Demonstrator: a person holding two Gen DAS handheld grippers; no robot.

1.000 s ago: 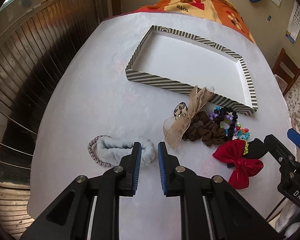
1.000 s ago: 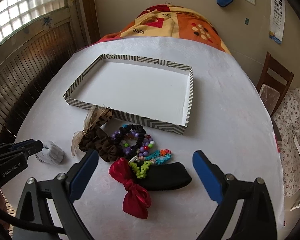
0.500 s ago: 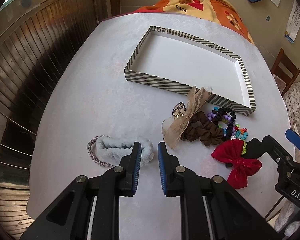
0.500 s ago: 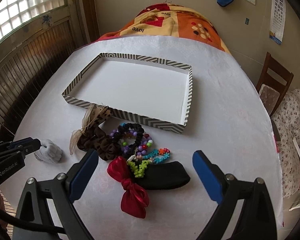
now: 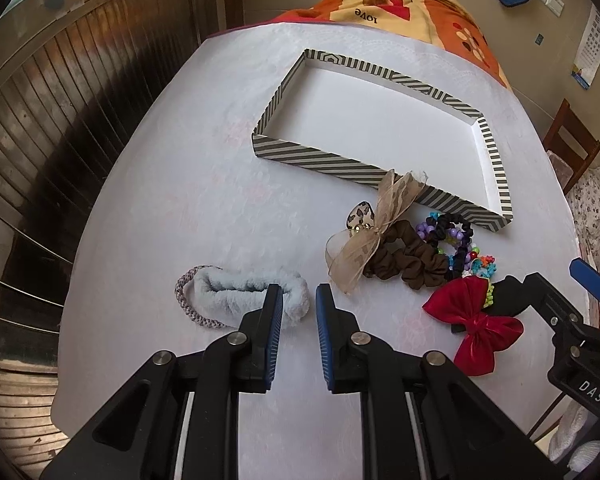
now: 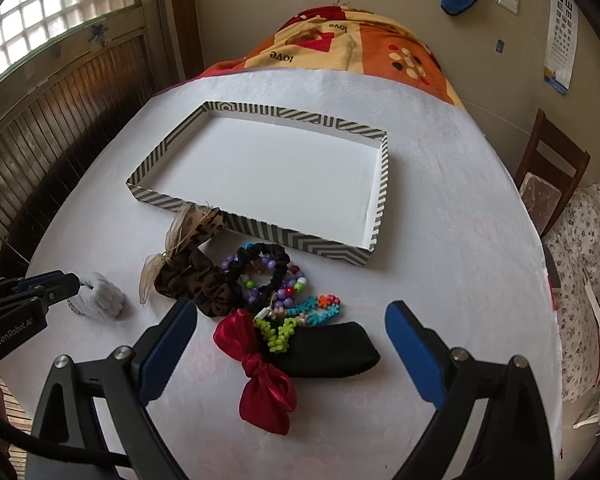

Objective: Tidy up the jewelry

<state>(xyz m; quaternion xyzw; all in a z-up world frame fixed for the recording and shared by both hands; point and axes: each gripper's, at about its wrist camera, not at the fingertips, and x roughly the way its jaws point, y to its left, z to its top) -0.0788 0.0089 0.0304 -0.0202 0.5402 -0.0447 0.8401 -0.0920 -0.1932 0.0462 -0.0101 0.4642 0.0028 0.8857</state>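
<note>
A striped shallow box (image 5: 332,167) (image 6: 260,234) with nothing in it lies on the white table. Before it lies a heap: a brown scrunchie with a gauze bow (image 5: 404,258) (image 6: 196,280), beaded bands (image 6: 276,280), a red bow (image 5: 474,322) (image 6: 260,376) and a black band (image 6: 332,354). A fluffy pale blue band (image 5: 236,292) (image 6: 102,296) lies apart to the left. My left gripper (image 5: 296,300) stands narrowly open at the fluffy band's right end, empty. My right gripper (image 6: 290,336) is wide open above the red bow and black band.
A bed with an orange blanket (image 6: 340,44) stands behind the table. A wooden chair (image 6: 548,176) is at the right. A wood-panelled wall (image 5: 60,100) runs along the left table edge.
Both grippers have drawn slightly nearer to the table items. Their jaw openings are unchanged and nothing has been grasped.
</note>
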